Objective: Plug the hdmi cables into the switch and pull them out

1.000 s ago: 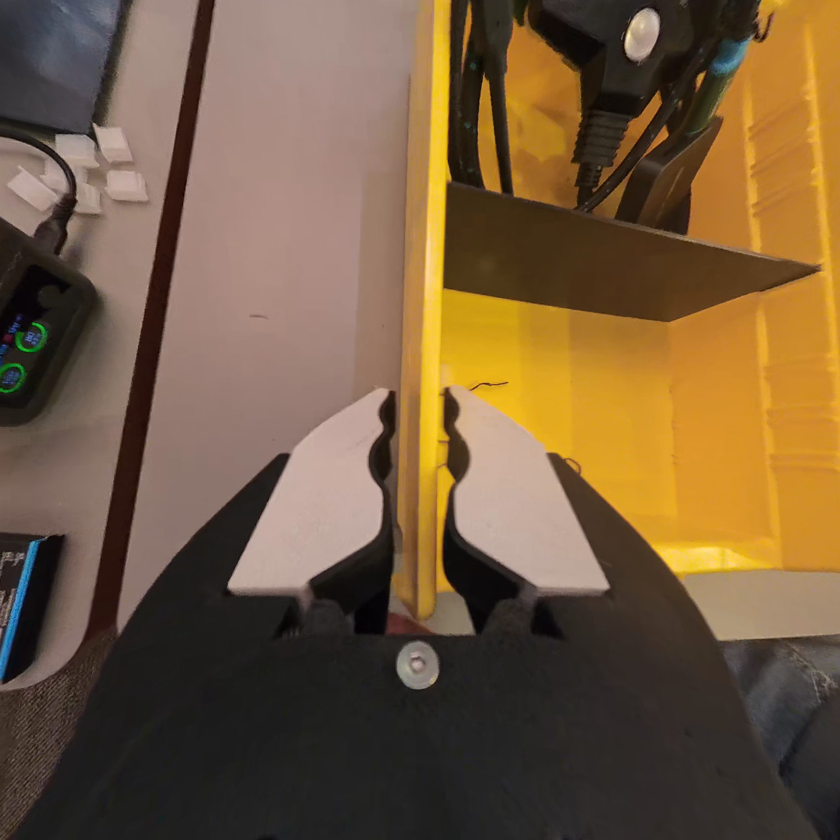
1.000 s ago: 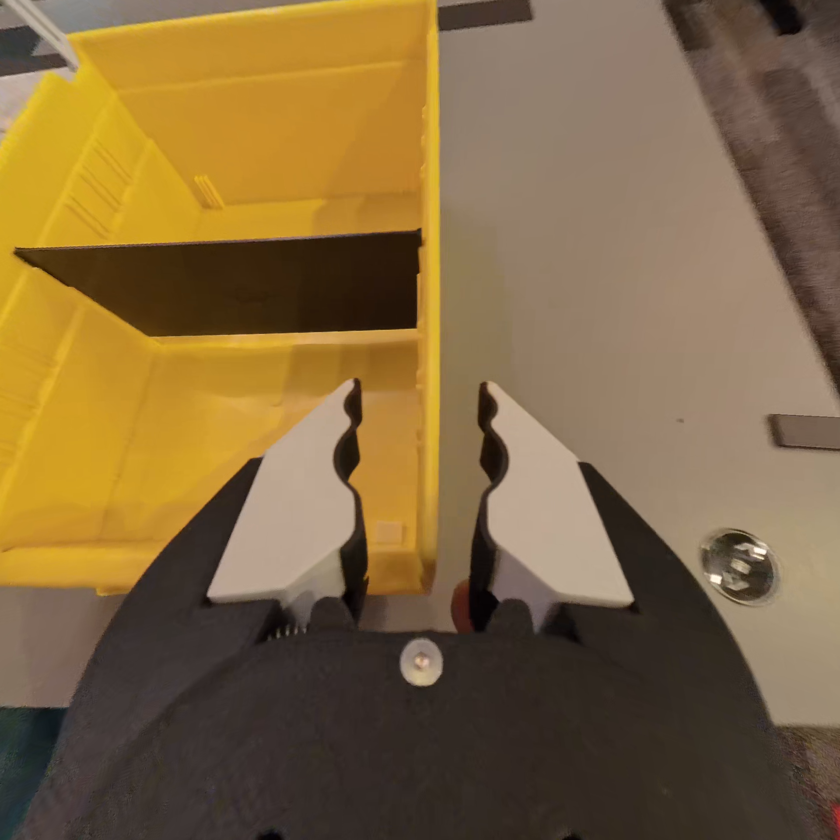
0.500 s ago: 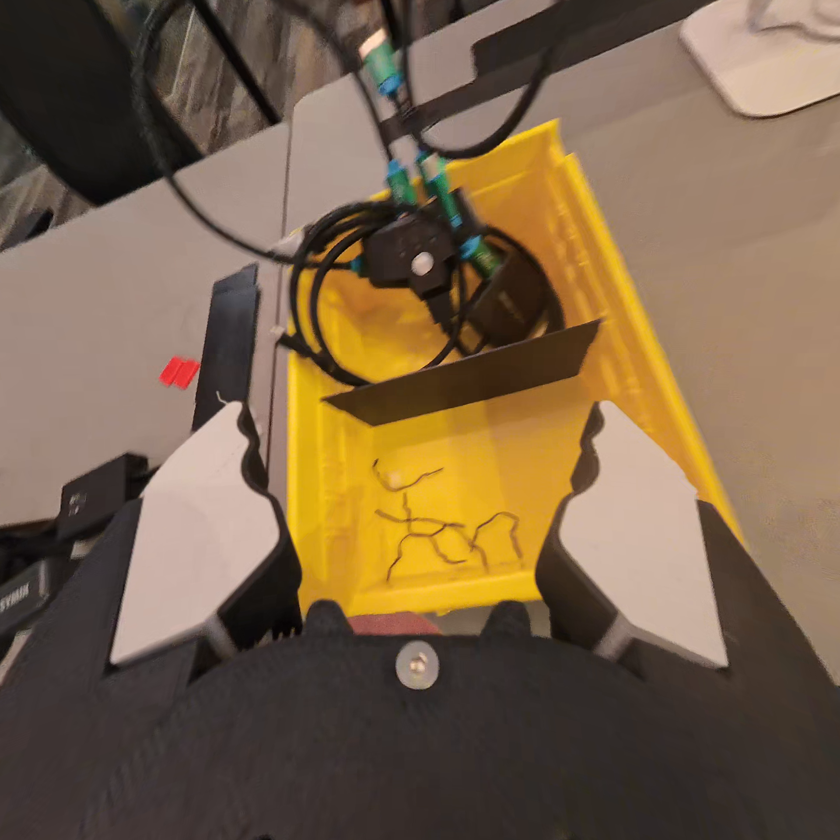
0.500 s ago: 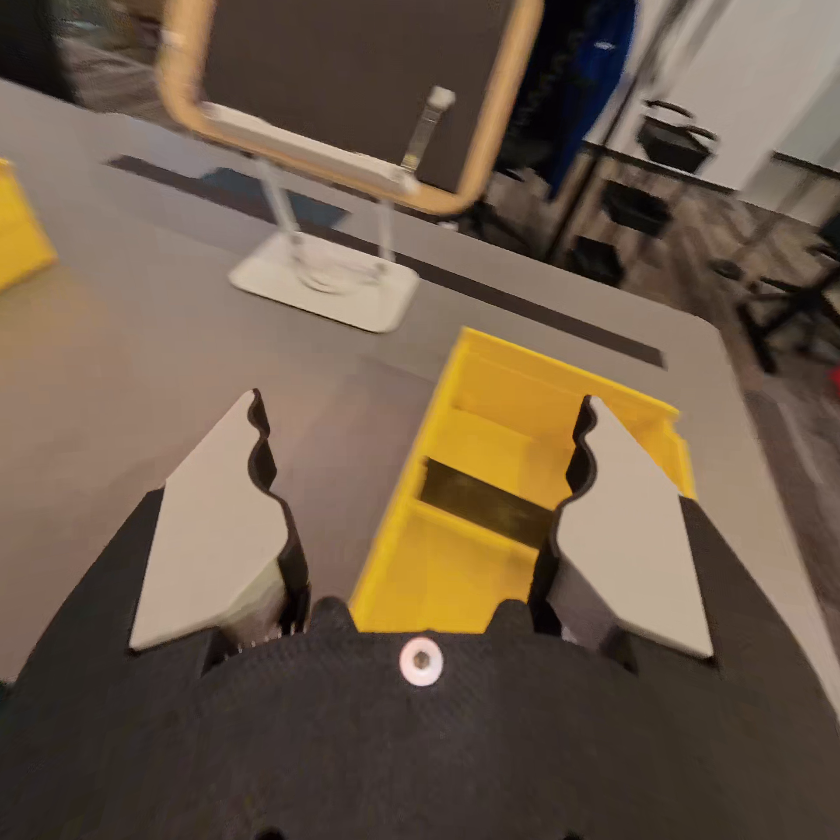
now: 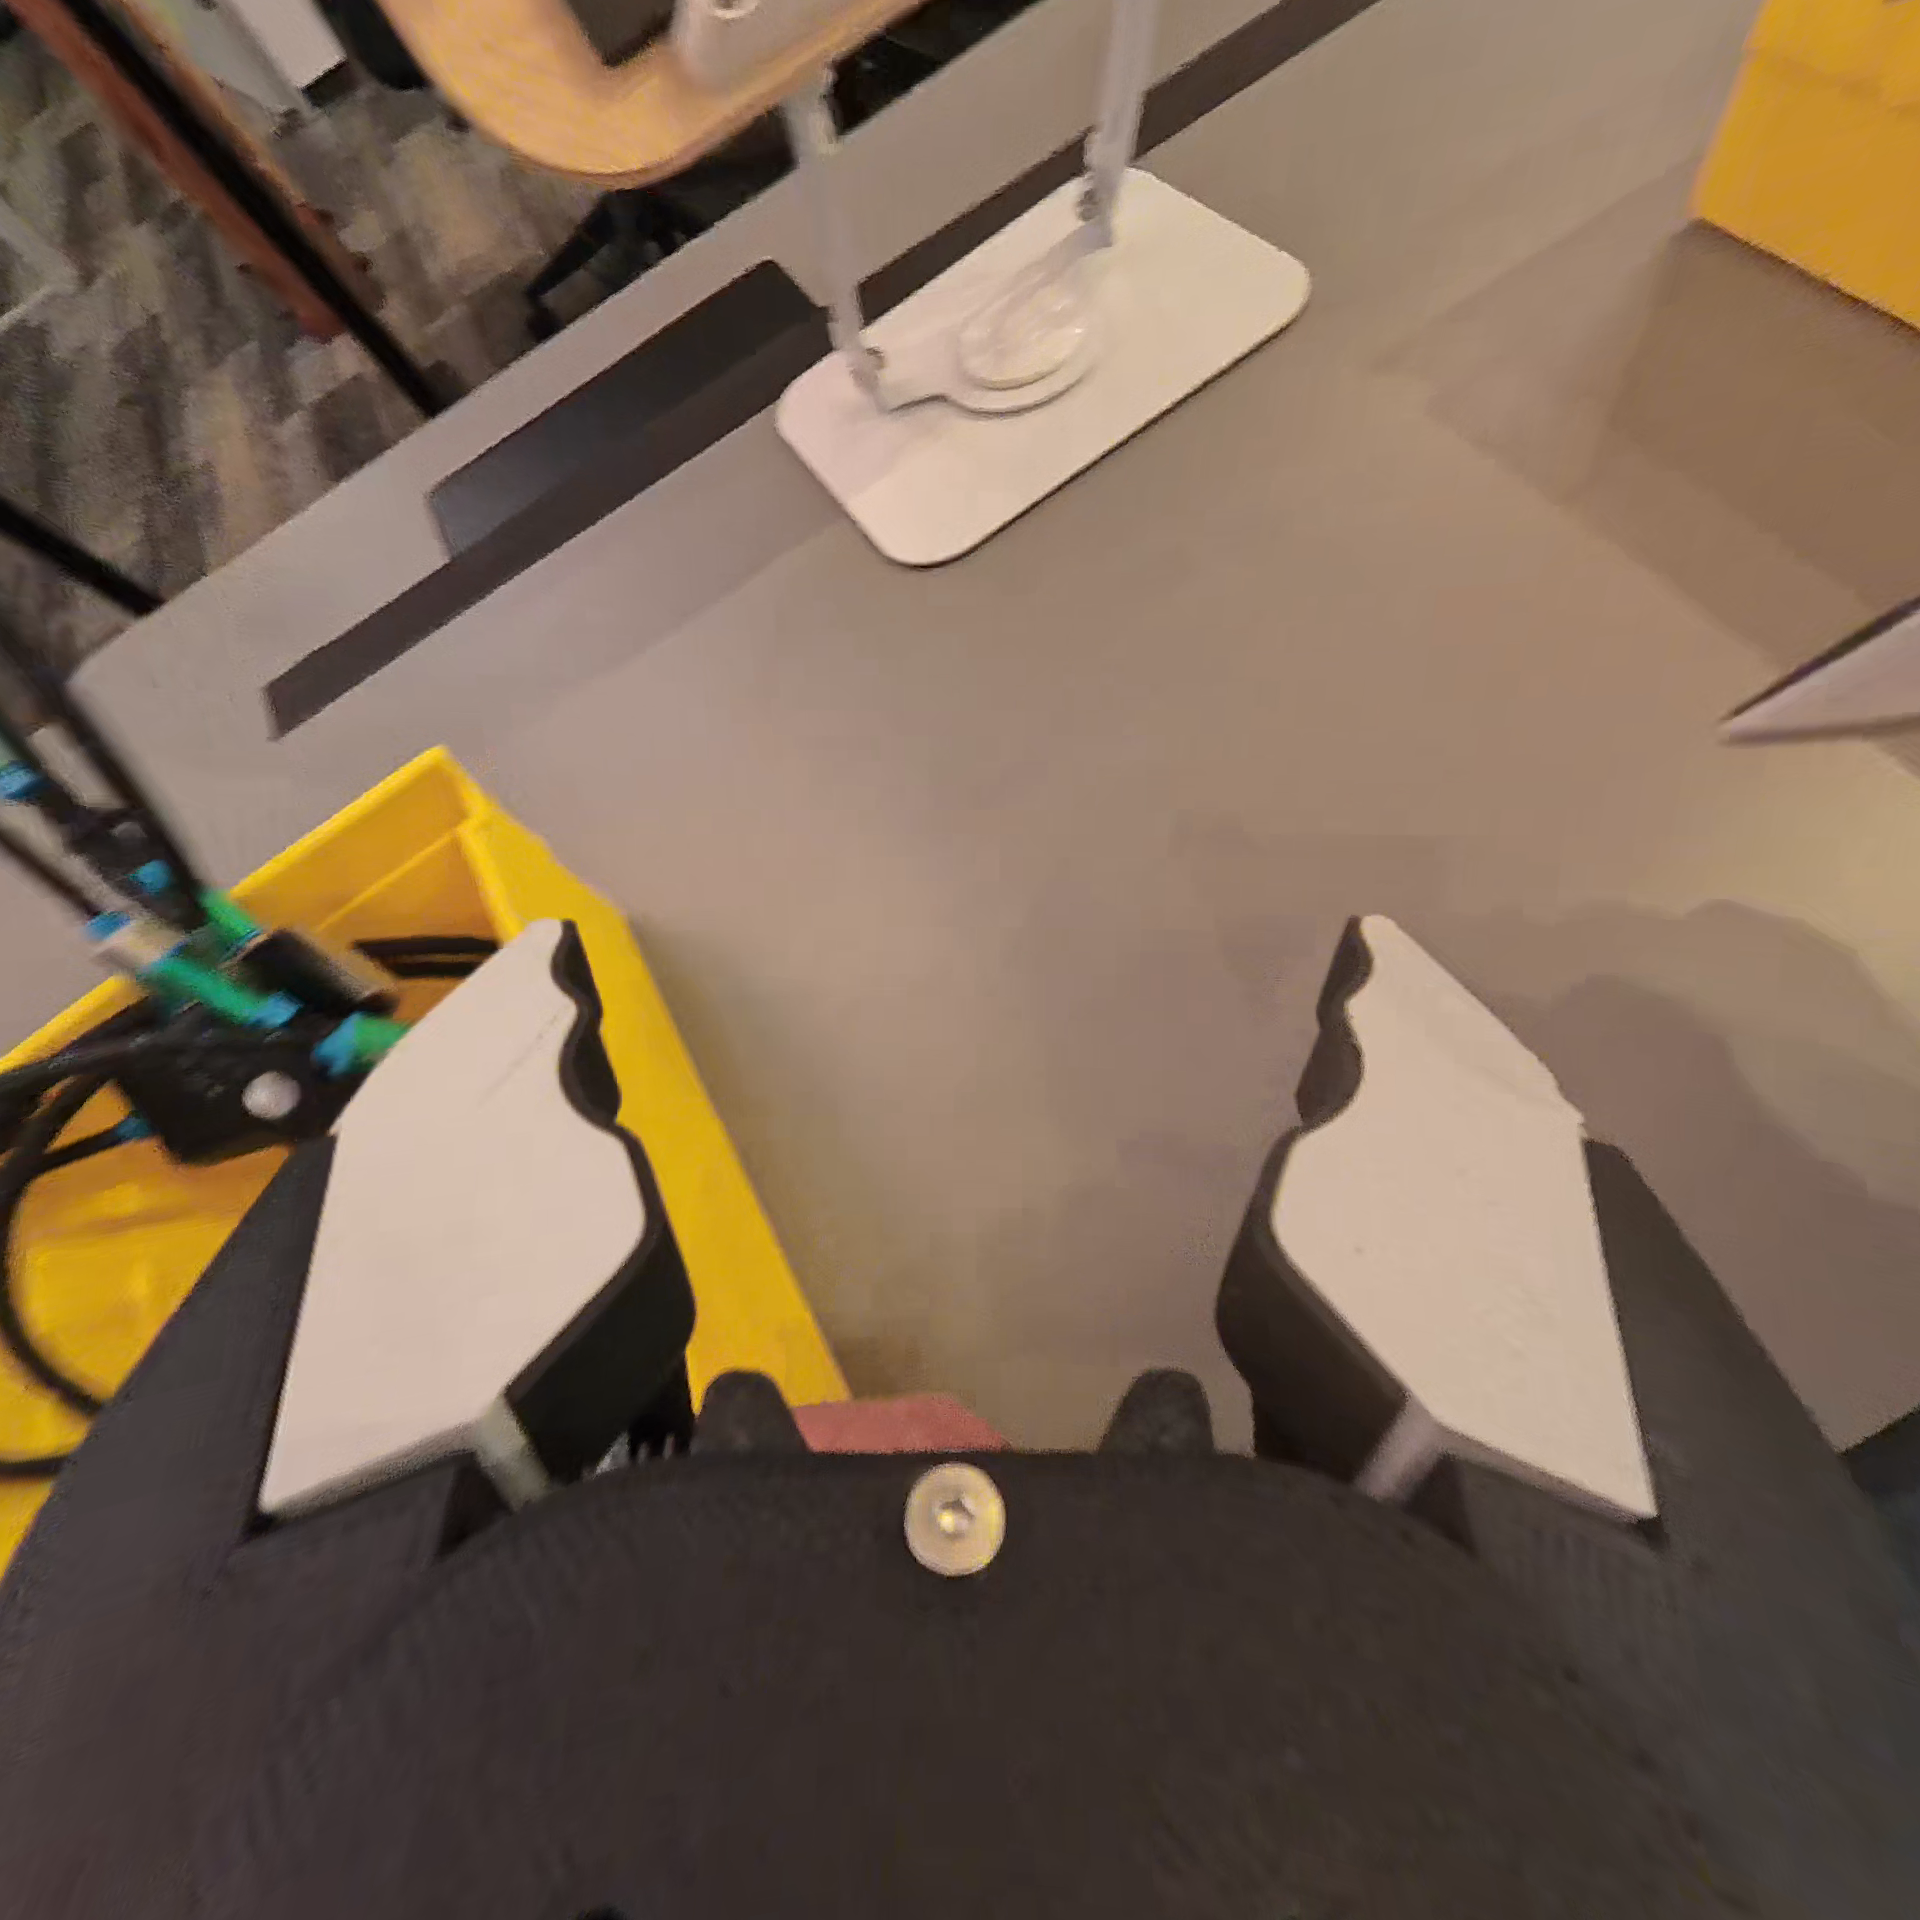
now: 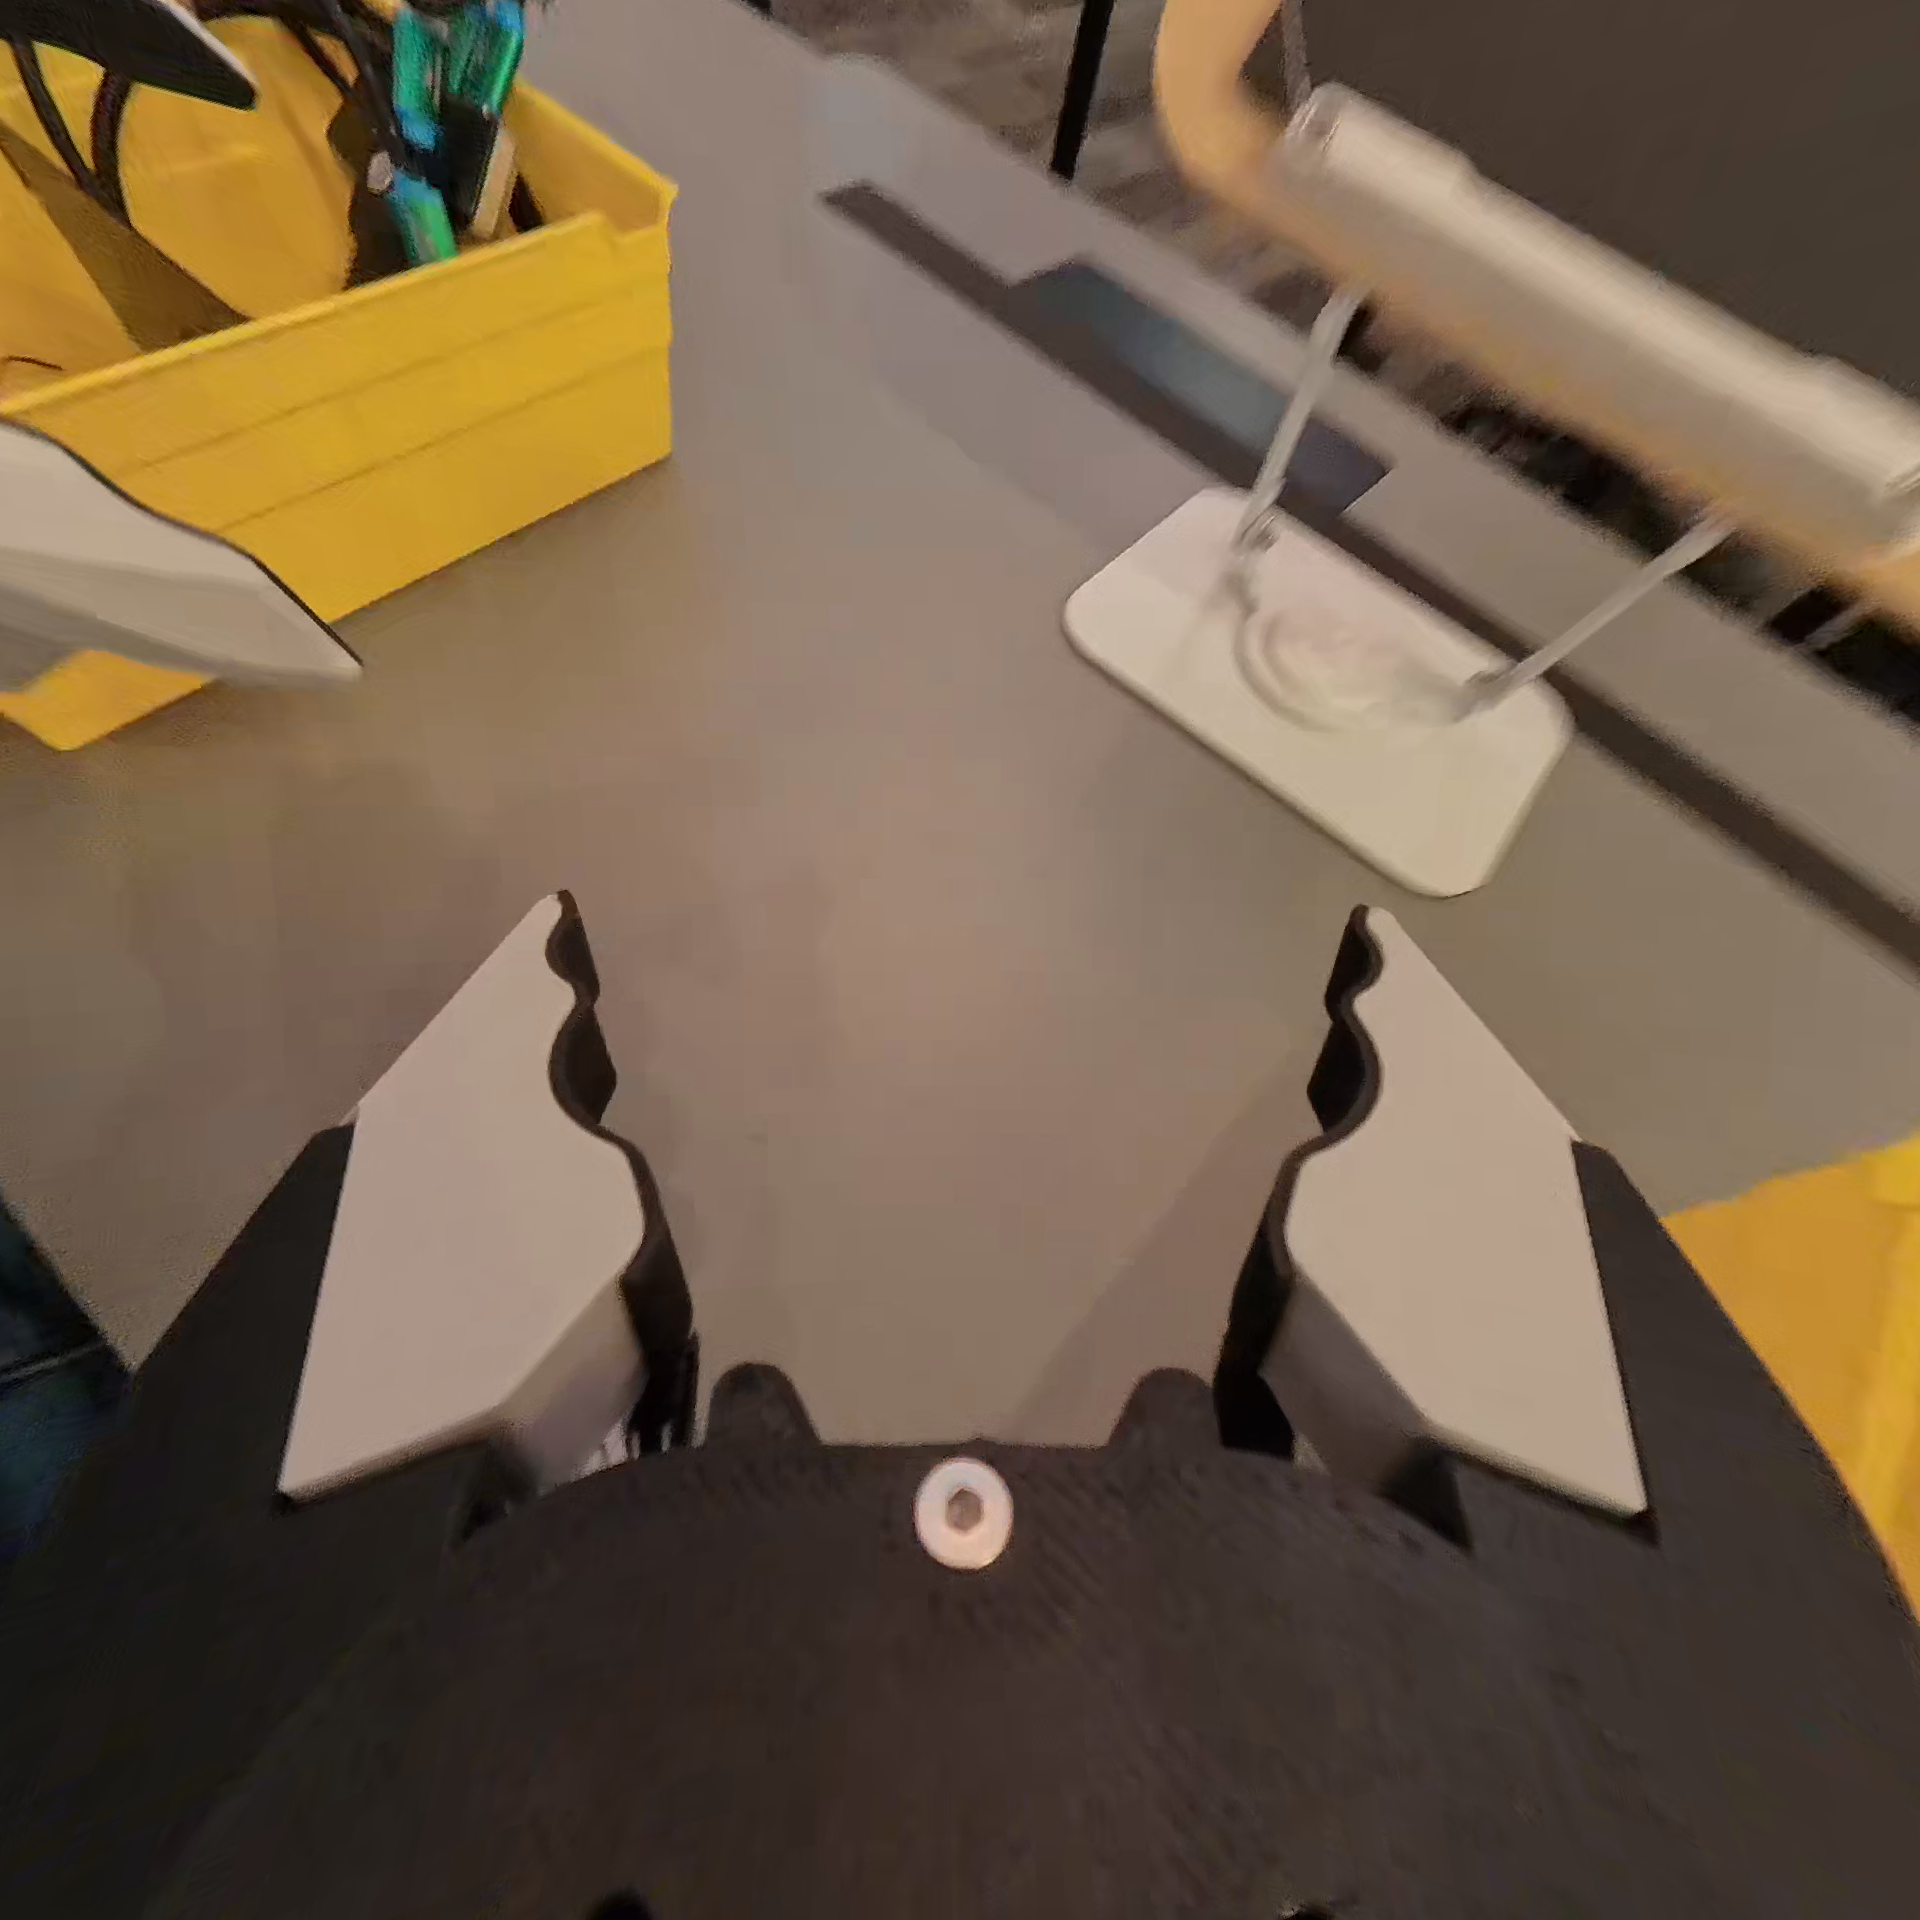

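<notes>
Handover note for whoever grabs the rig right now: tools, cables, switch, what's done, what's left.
Left tool: open, empty, over bare table.
Right tool: open, empty, over the table too.
HDMI switch and black cables with green-blue plugs sit bundled in the yellow bin, left of both tools.
A second yellow bin is at the right.
Done: nothing held; plug state too blurred to judge.
Left: reach the bin, do the plugging and unplugging.

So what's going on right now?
Both grippers open, empty, over bare table. Switch and cables in yellow bin. Nothing blocking.
</notes>
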Demonstrator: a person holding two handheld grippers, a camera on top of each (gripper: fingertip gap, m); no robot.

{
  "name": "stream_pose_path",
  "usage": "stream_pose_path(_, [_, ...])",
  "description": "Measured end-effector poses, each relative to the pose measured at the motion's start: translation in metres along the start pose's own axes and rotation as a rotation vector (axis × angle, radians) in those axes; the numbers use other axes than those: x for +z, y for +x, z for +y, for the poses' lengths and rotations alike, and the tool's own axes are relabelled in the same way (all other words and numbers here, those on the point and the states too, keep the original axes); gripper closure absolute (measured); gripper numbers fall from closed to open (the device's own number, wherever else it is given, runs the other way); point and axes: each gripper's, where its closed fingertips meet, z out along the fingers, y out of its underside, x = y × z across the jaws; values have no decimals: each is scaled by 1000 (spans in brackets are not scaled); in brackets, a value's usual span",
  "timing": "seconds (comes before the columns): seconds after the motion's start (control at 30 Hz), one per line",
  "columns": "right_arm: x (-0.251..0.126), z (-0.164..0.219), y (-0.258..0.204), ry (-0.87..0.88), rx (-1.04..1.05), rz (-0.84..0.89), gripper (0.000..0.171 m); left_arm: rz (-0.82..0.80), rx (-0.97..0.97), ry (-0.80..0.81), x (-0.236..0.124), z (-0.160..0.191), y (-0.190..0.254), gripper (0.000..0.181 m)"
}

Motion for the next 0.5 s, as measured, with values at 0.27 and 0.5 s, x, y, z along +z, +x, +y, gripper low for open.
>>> stream_pose_path(0.27, [60, 44, -13, -101, 189, -108, 44, 229, -6, -137, 66, 42, 72, 61])
stream_pose_path(0.5, [83, 74, -16, -187, 200, -127, 44, 215, -48, -227, 90, 92, 56, 66])
